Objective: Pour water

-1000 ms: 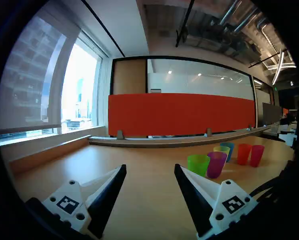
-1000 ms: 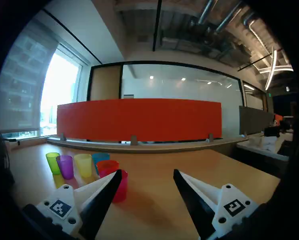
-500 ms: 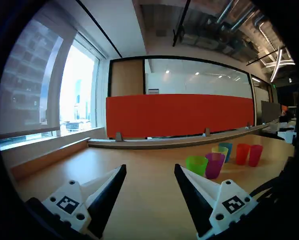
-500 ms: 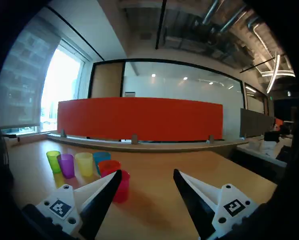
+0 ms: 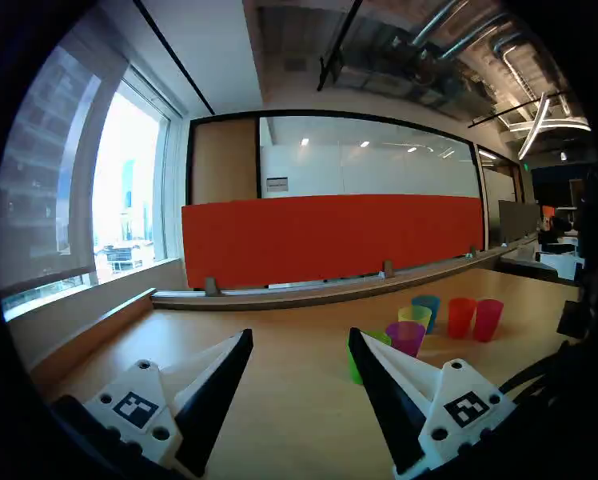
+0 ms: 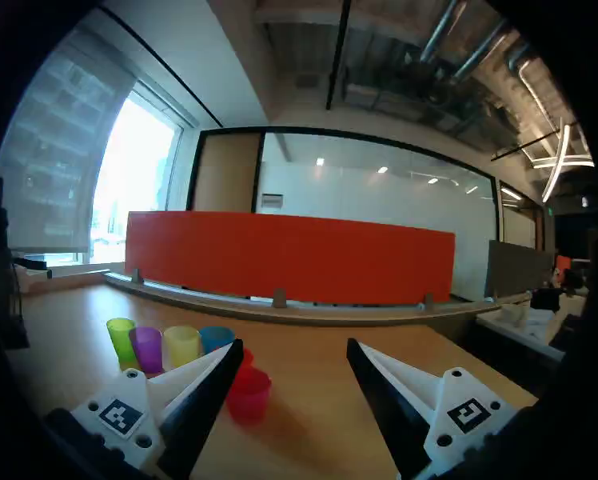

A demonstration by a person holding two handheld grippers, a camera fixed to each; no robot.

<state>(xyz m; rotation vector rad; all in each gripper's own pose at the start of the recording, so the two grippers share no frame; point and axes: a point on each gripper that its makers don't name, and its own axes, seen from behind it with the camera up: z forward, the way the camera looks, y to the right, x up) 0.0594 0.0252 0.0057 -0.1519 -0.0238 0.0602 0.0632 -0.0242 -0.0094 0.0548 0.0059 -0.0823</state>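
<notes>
A row of small plastic cups stands on the wooden table (image 5: 291,400). In the left gripper view the green cup (image 5: 352,366) sits partly behind my right finger, with the purple cup (image 5: 405,337), yellow cup (image 5: 415,314), blue cup (image 5: 428,306), orange cup (image 5: 460,316) and pink cup (image 5: 488,318) trailing off to the right. My left gripper (image 5: 299,336) is open and holds nothing. In the right gripper view the green cup (image 6: 121,338), purple cup (image 6: 147,349), yellow cup (image 6: 181,345) and blue cup (image 6: 215,337) lie to the left. The pink cup (image 6: 249,394) stands just beside the left finger. My right gripper (image 6: 293,346) is open and holds nothing.
An orange divider panel (image 5: 331,236) runs along the table's far edge, with a glass wall behind it. Bright windows (image 5: 119,212) and a wooden ledge (image 5: 91,332) line the left side. More desks (image 6: 531,320) stand at the far right.
In the left gripper view the cups have slid left, and the green one now sits behind the right finger. The right gripper view has shifted, bringing the pink cup between the fingers. Both grippers stay open.
</notes>
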